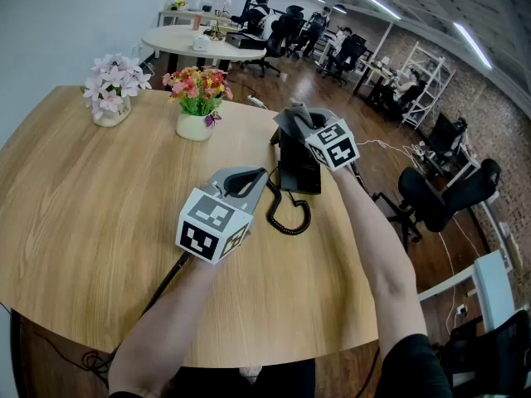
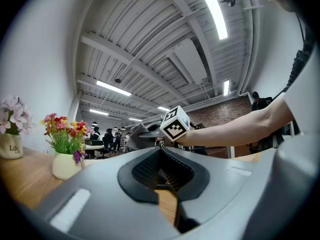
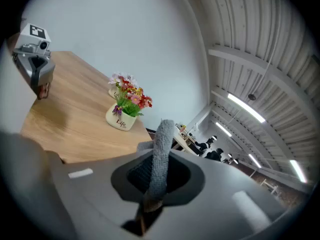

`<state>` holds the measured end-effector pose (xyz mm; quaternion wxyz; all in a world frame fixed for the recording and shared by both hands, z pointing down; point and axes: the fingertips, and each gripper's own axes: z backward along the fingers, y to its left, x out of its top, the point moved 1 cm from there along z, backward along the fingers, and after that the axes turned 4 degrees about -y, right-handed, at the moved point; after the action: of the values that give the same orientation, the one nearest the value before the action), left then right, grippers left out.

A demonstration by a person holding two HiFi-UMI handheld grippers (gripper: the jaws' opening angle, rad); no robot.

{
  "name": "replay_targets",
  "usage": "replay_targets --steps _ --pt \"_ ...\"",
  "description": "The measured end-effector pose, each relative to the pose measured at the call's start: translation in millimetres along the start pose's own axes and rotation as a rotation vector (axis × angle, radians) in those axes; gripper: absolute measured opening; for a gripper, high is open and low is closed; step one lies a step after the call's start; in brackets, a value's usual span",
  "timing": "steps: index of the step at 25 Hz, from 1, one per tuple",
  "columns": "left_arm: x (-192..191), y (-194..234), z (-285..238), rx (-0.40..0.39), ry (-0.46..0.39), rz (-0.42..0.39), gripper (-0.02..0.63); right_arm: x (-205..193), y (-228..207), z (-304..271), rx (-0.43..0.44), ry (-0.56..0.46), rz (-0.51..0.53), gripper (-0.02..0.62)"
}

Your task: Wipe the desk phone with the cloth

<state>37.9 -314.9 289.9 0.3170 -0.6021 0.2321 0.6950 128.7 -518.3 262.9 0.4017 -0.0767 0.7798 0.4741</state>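
Observation:
The black desk phone stands at the far right of the round wooden table, its coiled cord looping toward me. My right gripper hovers just above the phone's top, shut on a grey cloth. In the right gripper view the cloth sticks up between the jaws. To the phone's left and nearer me, my left gripper points at the phone, its jaws shut with nothing between them. The left gripper view shows the right gripper's cube and the cloth ahead.
A white pot of red and yellow flowers stands just behind the phone's left side. A pot of pink flowers sits farther left. The table's right edge lies close beyond the phone, with office chairs on the floor there.

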Motion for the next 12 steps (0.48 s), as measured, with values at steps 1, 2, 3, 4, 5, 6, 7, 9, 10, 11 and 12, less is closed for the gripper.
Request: replay_targets --steps 1,2,3,4,5,6,7,9,10,11,12 --pt "0 0 -1 -0.003 -0.001 0.000 0.003 -7 4 -4 0.013 0.022 0.019 0.018" --pt "0 -1 -1 -0.006 -0.001 0.000 0.003 -14 8 -8 0.029 0.044 0.039 0.020" --pt "0 -2 -2 -0.010 0.000 0.000 0.003 -21 14 -10 0.049 0.067 0.062 0.018" --pt "0 -3 -2 -0.014 0.000 0.001 0.003 -27 21 -11 0.072 0.089 0.086 0.018" --pt "0 -4 -2 -0.017 0.000 0.001 0.003 -32 28 -10 0.096 0.106 0.111 0.018" --pt "0 -5 -3 -0.019 0.000 0.002 0.003 -33 34 -8 0.116 0.116 0.138 0.012" --pt "1 -5 -3 -0.019 -0.001 0.002 0.003 -33 40 -4 0.139 0.122 0.168 0.012" --pt "3 -4 -3 -0.014 -0.004 0.000 0.003 -29 66 13 0.233 0.129 0.231 0.012" --pt "3 -4 -2 -0.012 -0.002 -0.001 0.003 -28 90 30 0.322 0.132 0.245 0.012" --pt "3 -5 -2 -0.013 0.003 -0.003 0.003 -28 117 52 0.431 0.135 0.243 0.012" --pt "2 -6 -3 -0.019 0.010 -0.006 0.003 -29 142 75 0.533 0.138 0.234 0.015"
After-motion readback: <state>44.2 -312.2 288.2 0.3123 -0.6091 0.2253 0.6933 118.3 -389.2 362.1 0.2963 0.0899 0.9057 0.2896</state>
